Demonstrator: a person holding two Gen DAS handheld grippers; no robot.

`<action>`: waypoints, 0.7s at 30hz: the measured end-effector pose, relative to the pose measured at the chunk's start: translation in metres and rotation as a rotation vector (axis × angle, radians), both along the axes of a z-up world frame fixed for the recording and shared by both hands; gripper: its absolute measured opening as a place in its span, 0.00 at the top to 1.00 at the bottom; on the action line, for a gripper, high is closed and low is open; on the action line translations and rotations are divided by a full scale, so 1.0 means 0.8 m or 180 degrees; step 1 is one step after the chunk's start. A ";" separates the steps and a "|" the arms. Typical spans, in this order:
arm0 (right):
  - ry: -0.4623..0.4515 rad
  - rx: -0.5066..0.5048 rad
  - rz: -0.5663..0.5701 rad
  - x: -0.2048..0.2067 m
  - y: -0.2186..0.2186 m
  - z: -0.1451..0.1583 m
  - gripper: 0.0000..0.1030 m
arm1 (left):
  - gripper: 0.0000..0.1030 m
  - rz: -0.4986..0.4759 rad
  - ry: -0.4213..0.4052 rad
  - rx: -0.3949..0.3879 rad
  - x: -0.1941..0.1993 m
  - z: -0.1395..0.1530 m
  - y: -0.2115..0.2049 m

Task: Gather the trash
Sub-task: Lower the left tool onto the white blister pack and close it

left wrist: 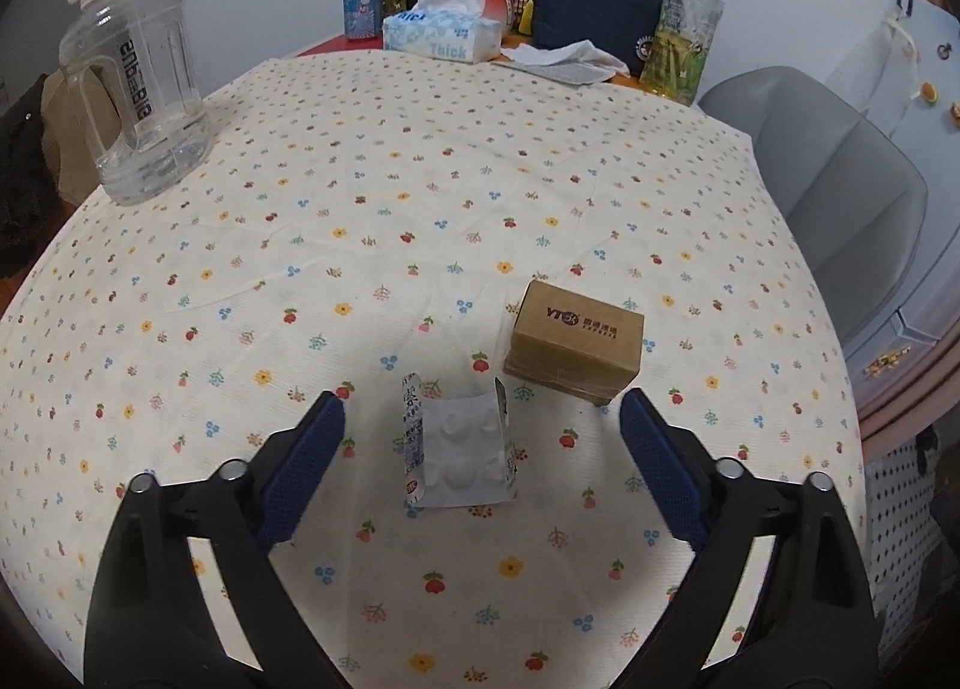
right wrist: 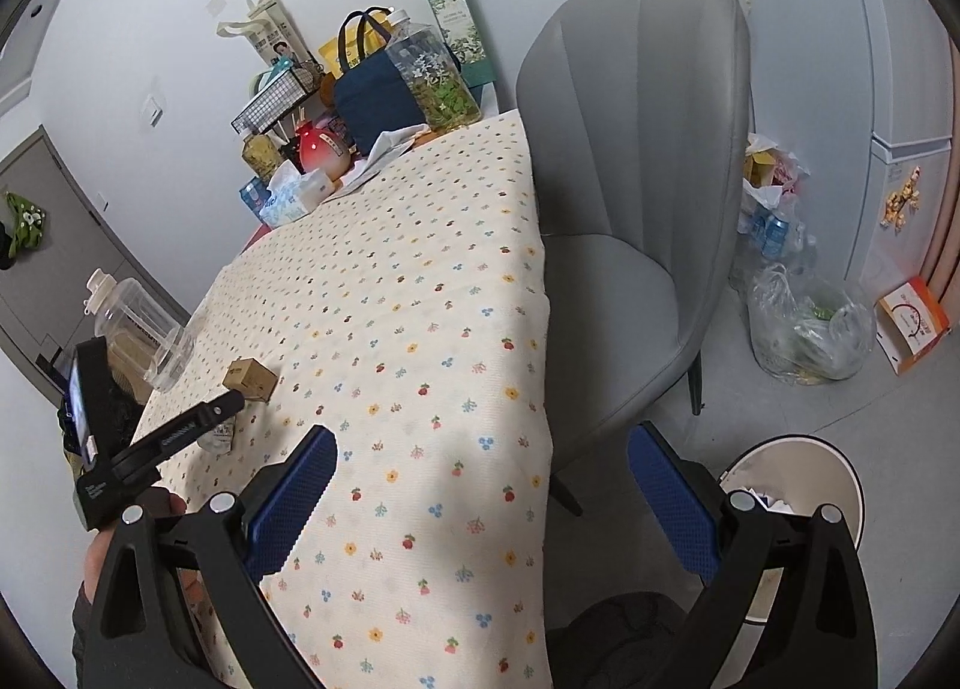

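1. Empty blister pack (left wrist: 459, 452) lies flat on the flowered tablecloth (left wrist: 360, 197), between the left gripper's (left wrist: 483, 419) wide-spread jaws; pads clear of it.
2. Small cardboard box (left wrist: 576, 341) sits just beyond the pack, near it.
3. Right gripper (right wrist: 483, 470) spread wide, empty, over the table edge.
4. White bin (right wrist: 798, 485) on the floor, beside the grey chair (right wrist: 636, 161).

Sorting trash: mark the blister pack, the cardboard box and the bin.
blister pack (left wrist: 459, 452), left wrist view, foil middle
cardboard box (left wrist: 579, 323), left wrist view, printed top
bin (right wrist: 849, 482), right wrist view, right rim
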State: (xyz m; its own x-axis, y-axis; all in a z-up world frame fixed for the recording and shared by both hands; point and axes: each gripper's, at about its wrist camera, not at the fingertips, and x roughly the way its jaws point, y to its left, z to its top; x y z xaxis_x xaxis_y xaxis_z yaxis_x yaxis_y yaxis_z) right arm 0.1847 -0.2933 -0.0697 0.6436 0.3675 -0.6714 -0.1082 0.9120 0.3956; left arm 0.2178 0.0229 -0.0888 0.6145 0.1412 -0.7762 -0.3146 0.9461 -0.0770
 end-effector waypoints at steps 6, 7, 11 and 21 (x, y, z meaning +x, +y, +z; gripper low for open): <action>-0.0015 -0.0064 0.0148 0.016 0.029 0.004 0.08 | 0.50 0.0002 0.0050 0.0066 0.000 -0.007 0.006; -0.0014 -0.0078 0.0176 0.018 0.036 0.005 0.08 | 0.56 0.0005 0.0048 0.0067 -0.001 -0.006 0.008; -0.0036 -0.0161 0.0329 0.028 0.065 0.009 0.08 | 0.69 -0.0012 0.0018 -0.0079 -0.006 -0.002 0.024; -0.0138 -0.0477 0.0835 0.046 0.156 0.025 0.08 | 0.70 0.0152 -0.0156 -0.0140 -0.034 0.021 0.061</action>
State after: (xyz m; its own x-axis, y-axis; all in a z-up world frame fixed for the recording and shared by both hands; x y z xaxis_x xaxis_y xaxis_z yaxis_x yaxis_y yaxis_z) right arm 0.2213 -0.1687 -0.0500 0.5691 0.4238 -0.7047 -0.3616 0.8986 0.2485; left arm 0.1907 0.0719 -0.0720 0.6452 0.1376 -0.7515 -0.3542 0.9254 -0.1346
